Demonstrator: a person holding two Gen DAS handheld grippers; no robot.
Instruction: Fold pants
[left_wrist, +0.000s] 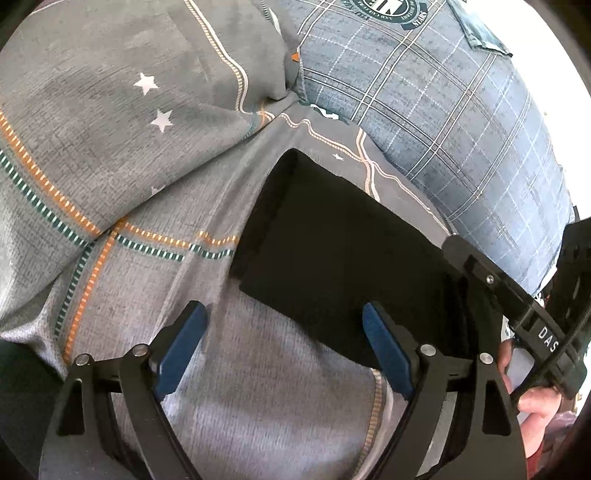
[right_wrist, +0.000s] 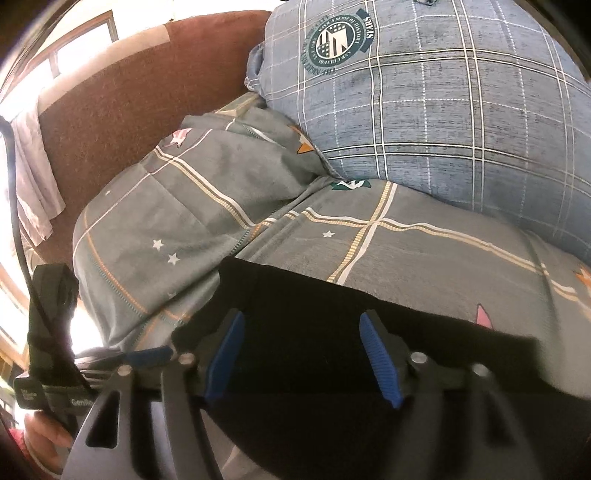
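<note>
The left gripper (left_wrist: 282, 326) had its jaws spread wide with nothing pinched; grey bedding lay between the blue pads (left_wrist: 181, 349). The folded black pants (left_wrist: 332, 258) lay just ahead of the right-hand pad, which overlapped their near edge; whether it touched them could not be told. The right gripper (right_wrist: 301, 356) also stood with jaws parted, gripping nothing, and the pants (right_wrist: 314, 306) spread under and ahead of both pads. Beyond the pants stretched the grey starred bedspread (left_wrist: 110, 147), and farther out a blue checked pillow (right_wrist: 443, 110) with a green crest. A hand (left_wrist: 535, 402) showed at the left view's right edge.
</note>
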